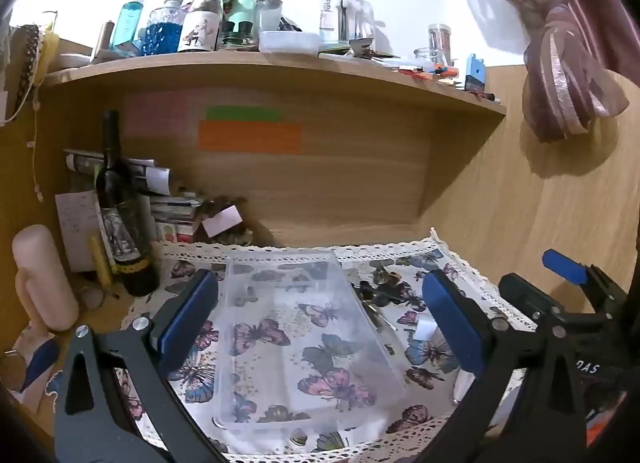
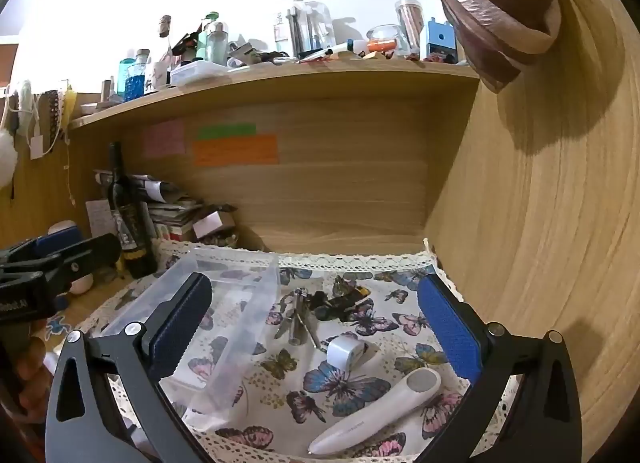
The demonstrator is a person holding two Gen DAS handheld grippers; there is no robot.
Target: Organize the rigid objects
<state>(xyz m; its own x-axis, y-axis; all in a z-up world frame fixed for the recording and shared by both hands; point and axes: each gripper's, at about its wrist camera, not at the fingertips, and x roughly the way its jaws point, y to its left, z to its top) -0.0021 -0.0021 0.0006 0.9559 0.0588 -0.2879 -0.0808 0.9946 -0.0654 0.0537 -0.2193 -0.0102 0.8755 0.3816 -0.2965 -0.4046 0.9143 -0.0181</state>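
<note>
2 grippers over a butterfly-print cloth (image 2: 352, 383) with lace edging, both spread wide, nothing between the pads. Far left on the bare desk: dark wine bottle (image 1: 120, 207) upright, a pink cylinder (image 1: 40, 275) nearer, a paper stack (image 1: 160, 191) behind the bottle. Left gripper (image 1: 320, 323) hangs open above the clear plastic bin (image 1: 304, 335), which sits on the left half of the cloth, its near edge close to the cloth's near lace border. Bin looks empty apart from the print showing through. Right of the bin, touching or just beside its right wall, a bunch of keys and metal bits (image 2: 320, 307); cannot tell which. Nearer, a white tape roll (image 2: 345, 351), then a white pen-shaped device (image 2: 376, 415) lying diagonal, tip at the near lace edge. Right gripper (image 2: 316, 327) open above these loose items. Open cloth between tape roll and right side panel (image 2: 540, 243); wooden panel bounds the right, back board the far side, shelf (image 2: 280, 83) overhead crowded with bottles.
</note>
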